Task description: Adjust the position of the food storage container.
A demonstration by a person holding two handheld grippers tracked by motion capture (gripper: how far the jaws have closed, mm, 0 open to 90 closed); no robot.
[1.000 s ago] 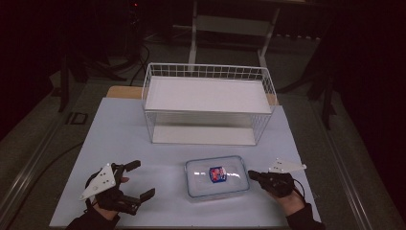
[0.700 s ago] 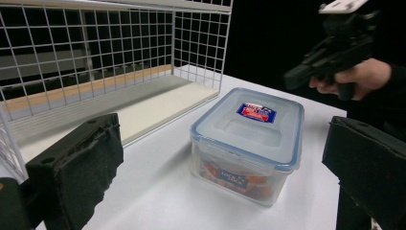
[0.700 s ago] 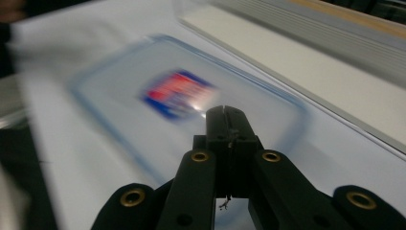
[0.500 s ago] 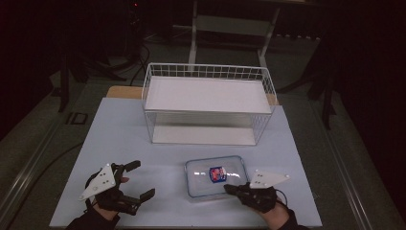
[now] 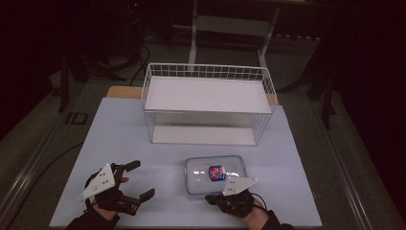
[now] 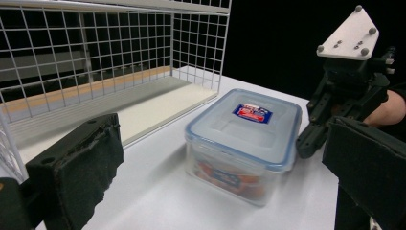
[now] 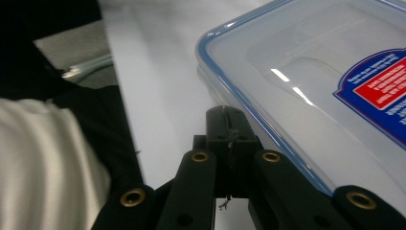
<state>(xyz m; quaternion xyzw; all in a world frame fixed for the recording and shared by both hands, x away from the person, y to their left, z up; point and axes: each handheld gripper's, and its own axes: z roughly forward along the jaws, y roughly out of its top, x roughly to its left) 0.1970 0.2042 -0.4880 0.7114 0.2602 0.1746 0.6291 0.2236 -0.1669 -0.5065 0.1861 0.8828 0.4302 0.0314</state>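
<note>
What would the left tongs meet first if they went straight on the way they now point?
Probably the clear lidded container, which sits between the open left tongs in their own view; depth is hard to judge.

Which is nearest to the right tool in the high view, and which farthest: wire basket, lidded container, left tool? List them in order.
From the right tool:
1. Lidded container, just ahead, at its tip.
2. Left tool, across the table's near edge.
3. Wire basket, at the far side.

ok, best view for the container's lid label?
Right gripper view: the lid label is close up, though cropped. The left gripper view shows it whole but small; the high view shows a tiny red and blue patch.
</note>
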